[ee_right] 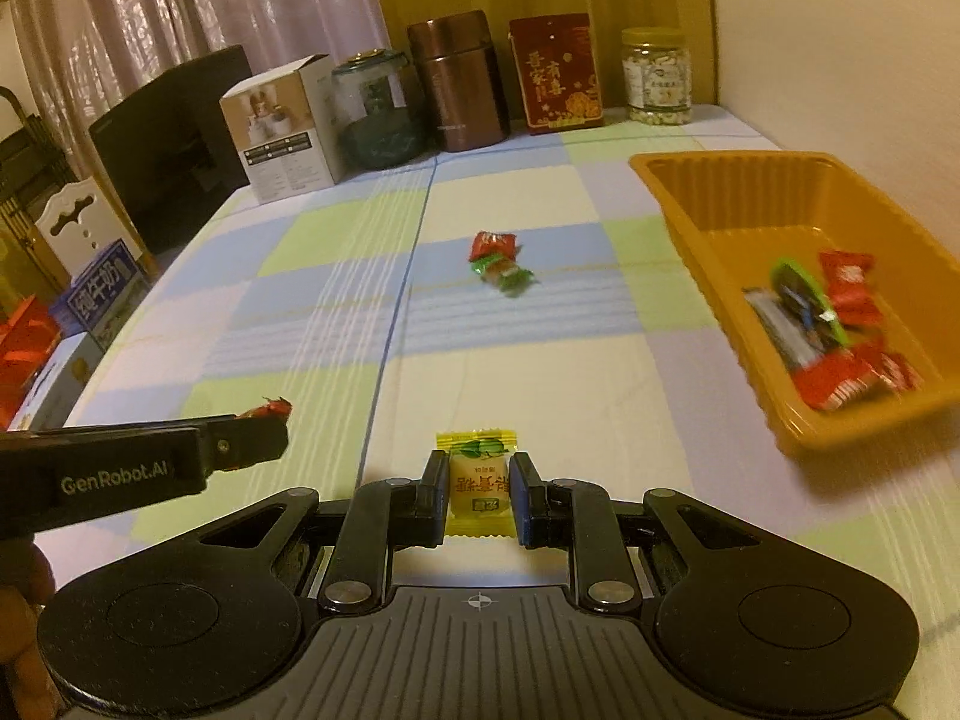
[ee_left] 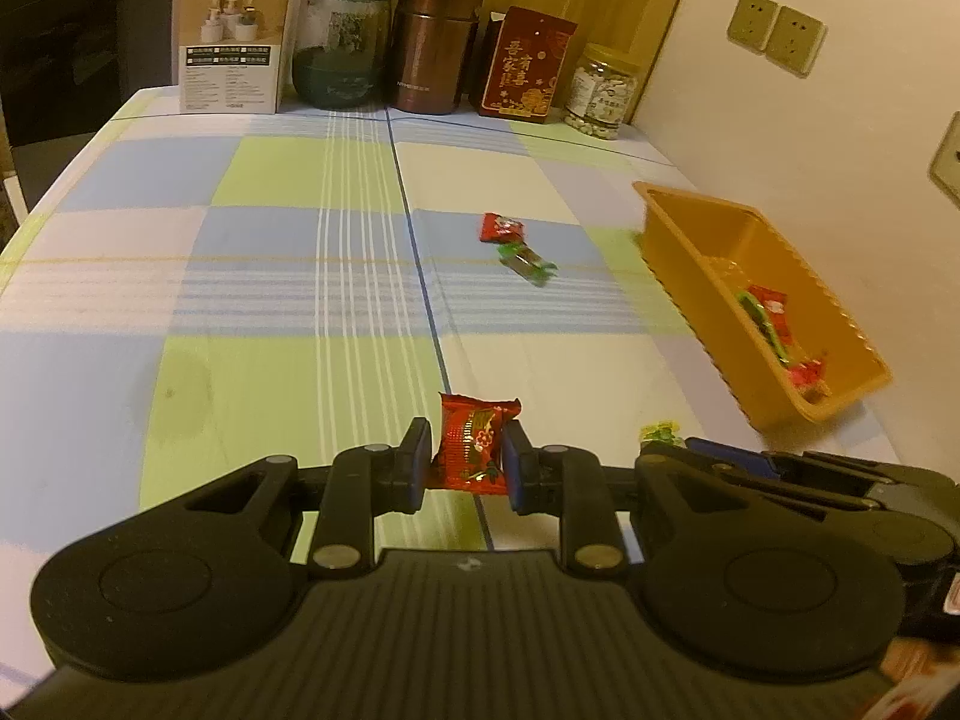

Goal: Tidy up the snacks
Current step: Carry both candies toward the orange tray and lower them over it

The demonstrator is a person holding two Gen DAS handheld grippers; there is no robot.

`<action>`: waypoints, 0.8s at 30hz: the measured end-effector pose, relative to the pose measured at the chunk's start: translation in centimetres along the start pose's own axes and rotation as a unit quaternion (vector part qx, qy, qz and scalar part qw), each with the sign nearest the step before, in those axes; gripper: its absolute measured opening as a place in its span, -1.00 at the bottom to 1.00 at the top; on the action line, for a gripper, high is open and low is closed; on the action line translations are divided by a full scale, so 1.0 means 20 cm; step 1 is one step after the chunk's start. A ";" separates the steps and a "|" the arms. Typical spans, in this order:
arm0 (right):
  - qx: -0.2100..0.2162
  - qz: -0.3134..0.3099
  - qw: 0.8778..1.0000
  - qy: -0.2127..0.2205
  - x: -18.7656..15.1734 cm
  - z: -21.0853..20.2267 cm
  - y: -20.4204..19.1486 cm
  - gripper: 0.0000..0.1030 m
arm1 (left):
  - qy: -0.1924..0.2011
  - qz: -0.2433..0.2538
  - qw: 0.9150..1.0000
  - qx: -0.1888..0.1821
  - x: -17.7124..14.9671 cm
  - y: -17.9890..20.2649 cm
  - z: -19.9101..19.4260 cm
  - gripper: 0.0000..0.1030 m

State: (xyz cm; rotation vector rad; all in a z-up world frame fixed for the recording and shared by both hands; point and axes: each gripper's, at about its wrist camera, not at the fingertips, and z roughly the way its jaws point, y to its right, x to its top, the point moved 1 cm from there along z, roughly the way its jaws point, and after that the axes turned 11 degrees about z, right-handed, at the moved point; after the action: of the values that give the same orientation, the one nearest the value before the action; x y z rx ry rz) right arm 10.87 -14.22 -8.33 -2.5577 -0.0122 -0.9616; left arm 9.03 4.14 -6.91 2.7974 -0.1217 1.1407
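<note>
My right gripper [ee_right: 478, 495] holds the yellow candy [ee_right: 479, 483]; my left gripper [ee_left: 461, 465] holds the red candy [ee_left: 471, 450]; the orange tray [ee_right: 708, 204] is ahead on my right, nearer my right hand

Red snack [ee_left: 471, 447] and yellow snack [ee_right: 480, 483] held aloft (two more [ee_right: 498, 264] on cloth), several in orange tray [ee_right: 708, 192].

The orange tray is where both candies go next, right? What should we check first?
1. Left gripper jaws shut on the red candy: ok.
2. Right gripper jaws shut on the yellow candy: ok.
3. Orange tray has bare floor for more: ok, its far half is free.
4. Tray sits fully on the table: cannot tell, its near corner looks close to the edge.
5. Path from the grippers to the tray free of things: ok.
6. All snacks collected: not ok, a red packet and a green candy lie mid-table.
</note>
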 end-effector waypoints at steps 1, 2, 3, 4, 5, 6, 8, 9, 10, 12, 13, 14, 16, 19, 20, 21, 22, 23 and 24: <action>-0.004 0.001 1.000 0.001 -0.01 -0.04 0.00 -0.58 | 0.000 0.002 1.000 0.001 -0.01 0.02 -0.03 -0.57; -0.007 0.003 1.000 0.001 -0.02 -0.06 0.00 -0.58 | 0.000 0.004 1.000 0.003 -0.03 0.03 -0.07 -0.57; -0.010 0.008 1.000 0.001 -0.04 -0.10 0.01 -0.58 | 0.000 0.004 1.000 0.002 -0.04 0.04 -0.10 -0.57; -0.012 0.010 1.000 0.002 -0.05 -0.13 0.01 -0.58 | 0.000 0.004 1.000 0.001 -0.05 0.06 -0.12 -0.57; -0.014 0.012 1.000 0.004 -0.06 -0.16 0.02 -0.58 | 0.001 0.004 1.000 0.001 -0.06 0.07 -0.15 -0.57; -0.016 0.012 1.000 0.007 -0.06 -0.19 0.02 -0.58 | 0.002 0.006 1.000 0.002 -0.07 0.09 -0.17 -0.57; -0.019 0.009 1.000 0.013 -0.08 -0.26 0.02 -0.58 | 0.002 0.006 1.000 0.001 -0.08 0.11 -0.22 -0.57; -0.020 0.007 1.000 0.017 -0.09 -0.29 0.03 -0.58 | 0.002 0.007 1.000 0.001 -0.09 0.12 -0.24 -0.57; -0.022 0.006 1.000 0.020 -0.09 -0.32 0.03 -0.58 | 0.003 0.010 1.000 0.001 -0.09 0.14 -0.26 -0.57; -0.024 0.007 0.999 0.024 -0.11 -0.37 0.04 -0.58 | 0.004 0.014 1.000 0.001 -0.10 0.17 -0.29 -0.57; -0.025 0.009 0.999 0.026 -0.11 -0.39 0.05 -0.58 | 0.004 0.016 1.000 0.001 -0.11 0.18 -0.31 -0.57; -0.026 0.009 0.999 0.028 -0.12 -0.41 0.06 -0.58 | 0.004 0.018 1.000 0.001 -0.12 0.20 -0.32 -0.57; -0.027 0.010 0.999 0.031 -0.13 -0.45 0.07 -0.58 | 0.004 0.020 1.000 -0.002 -0.13 0.22 -0.34 -0.57; -0.029 0.014 0.999 0.037 -0.14 -0.50 0.09 -0.58 | 0.006 0.025 1.000 -0.005 -0.13 0.25 -0.36 -0.57; -0.029 0.015 0.999 0.038 -0.14 -0.51 0.10 -0.58 | 0.007 0.025 1.000 -0.006 -0.13 0.26 -0.37 -0.57; -0.030 0.015 0.999 0.040 -0.14 -0.52 0.10 -0.58 | 0.008 0.026 1.000 -0.007 -0.13 0.27 -0.37 -0.57; -0.030 0.016 0.999 0.041 -0.14 -0.53 0.11 -0.58 | 0.009 0.027 1.000 -0.007 -0.13 0.27 -0.38 -0.57; -0.029 0.016 0.999 0.042 -0.14 -0.54 0.11 -0.58 | 0.010 0.027 1.000 -0.008 -0.13 0.28 -0.38 -0.57; -0.029 0.017 0.998 0.043 -0.14 -0.55 0.12 -0.58 | 0.010 0.028 1.000 -0.008 -0.13 0.28 -0.39 -0.57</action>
State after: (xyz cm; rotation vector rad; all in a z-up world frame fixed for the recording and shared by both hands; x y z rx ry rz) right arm 2.17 -20.11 -3.47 -2.5573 0.0853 -1.0733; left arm 1.16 -0.28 -2.81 2.7838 -0.2067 1.1738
